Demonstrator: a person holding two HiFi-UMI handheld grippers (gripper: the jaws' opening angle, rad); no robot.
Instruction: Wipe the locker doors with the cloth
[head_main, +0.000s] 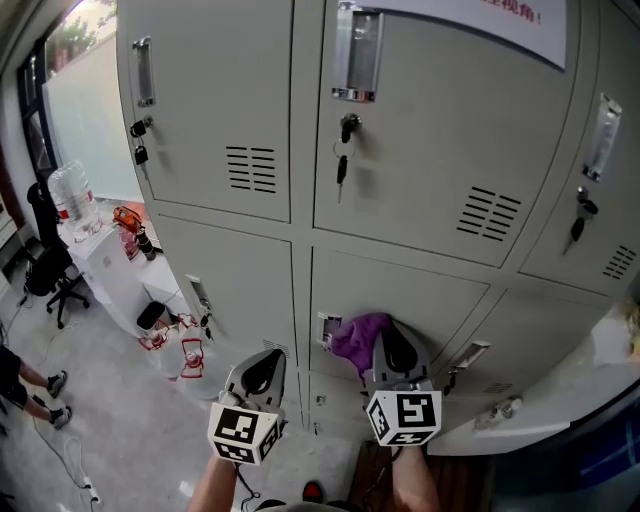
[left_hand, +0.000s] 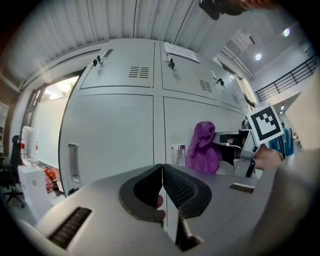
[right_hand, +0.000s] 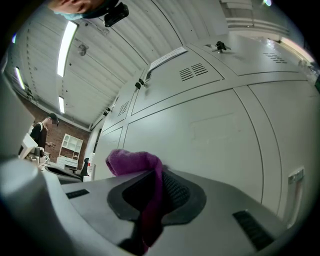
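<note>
Just beside the cloth (head_main: 352, 338), a door handle (head_main: 329, 330); keys (head_main: 342, 162) above.

Right gripper (right_hand: 159, 192) jaws clamped on purple cloth (right_hand: 137, 162); grey locker doors (right_hand: 210, 135) just ahead.

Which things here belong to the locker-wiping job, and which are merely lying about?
Job: purple cloth, clamped in the right gripper; locker doors; left gripper, shut and empty.

Lying about: keys in the locks; water bottle; office chair; paper notice.
</note>
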